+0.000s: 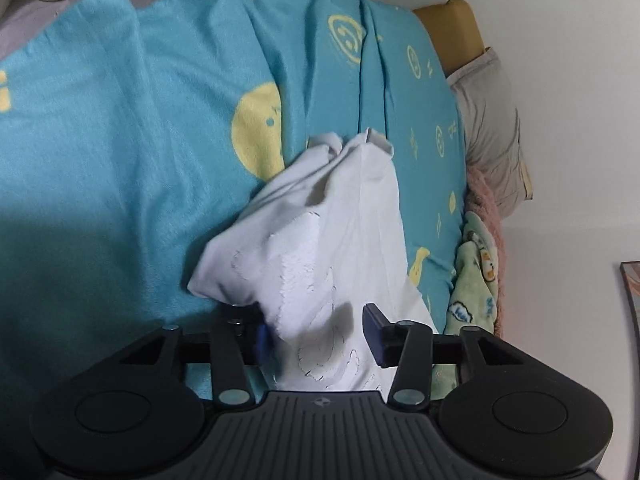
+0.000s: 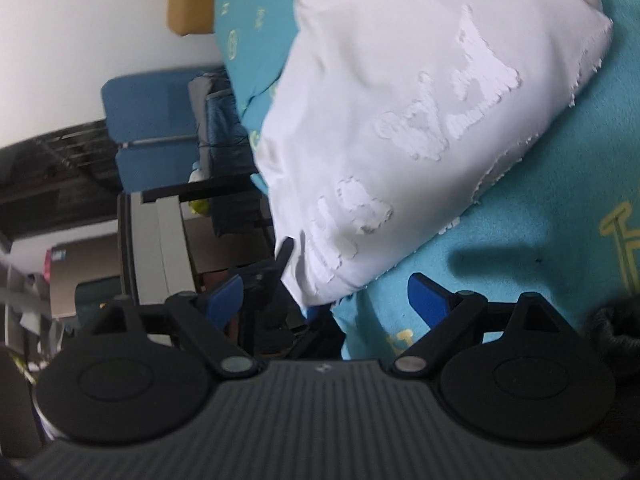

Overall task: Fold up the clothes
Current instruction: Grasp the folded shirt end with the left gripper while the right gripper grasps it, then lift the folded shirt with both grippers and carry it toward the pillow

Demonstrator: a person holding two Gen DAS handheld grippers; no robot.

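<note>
White garment (image 1: 320, 240) with cracked white lettering, lying on a bed under a turquoise blanket (image 1: 140, 140) printed with yellow faces.

Left hand-held gripper (image 1: 318, 338): fingers spread, garment fabric running between the blue pads and onward ahead of them in a bunched ridge; whether the pads press the cloth, cannot tell. Beyond and to the right of the fingers, a green patterned cloth (image 1: 476, 280), a pink fuzzy fabric (image 1: 486, 200) and a grey pillow (image 1: 488, 128) at the bed's edge by the wall.

Right hand-held gripper (image 2: 326, 300): fingers wide apart, holding nothing; lower corner of the garment just ahead of the gap. Blue chair (image 2: 148, 120) off to the left, past the bed edge.
</note>
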